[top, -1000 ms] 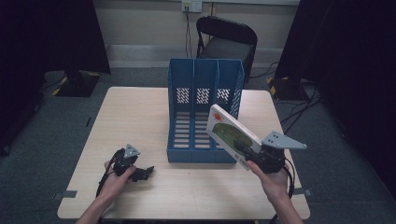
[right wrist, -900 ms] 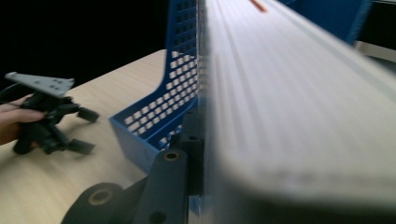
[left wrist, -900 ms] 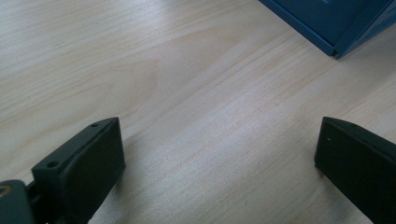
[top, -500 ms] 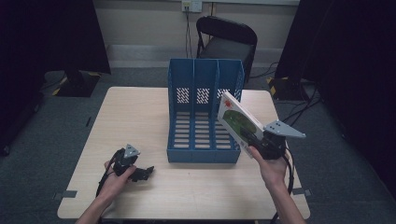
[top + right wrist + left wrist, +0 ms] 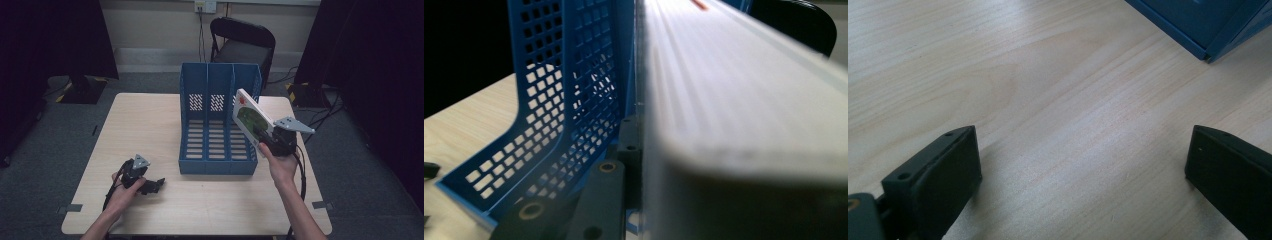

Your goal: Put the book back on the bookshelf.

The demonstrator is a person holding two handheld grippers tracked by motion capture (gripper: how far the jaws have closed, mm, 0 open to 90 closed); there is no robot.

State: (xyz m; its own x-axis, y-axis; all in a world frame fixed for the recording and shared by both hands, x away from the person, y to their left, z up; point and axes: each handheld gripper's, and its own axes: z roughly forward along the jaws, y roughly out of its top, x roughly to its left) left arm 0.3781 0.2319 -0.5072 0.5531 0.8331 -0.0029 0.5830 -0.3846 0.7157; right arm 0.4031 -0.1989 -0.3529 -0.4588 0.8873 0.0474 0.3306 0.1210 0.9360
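While the left gripper [image 5: 150, 186] rests on the pale wooden table [image 5: 1058, 100] with jaws spread wide and nothing between them, the item sits rightward. Item: thin white-covered book with a green picture and red mark [image 5: 251, 121], stiff, probably light, glossy face likely slippery (judged from its flat, unbending hold). Best taken at a lower edge, as now: the right gripper [image 5: 270, 140] is clamped on it, tilted beside the right compartment of the blue perforated plastic three-slot file rack [image 5: 220, 125], page block pressed against the left jaw.
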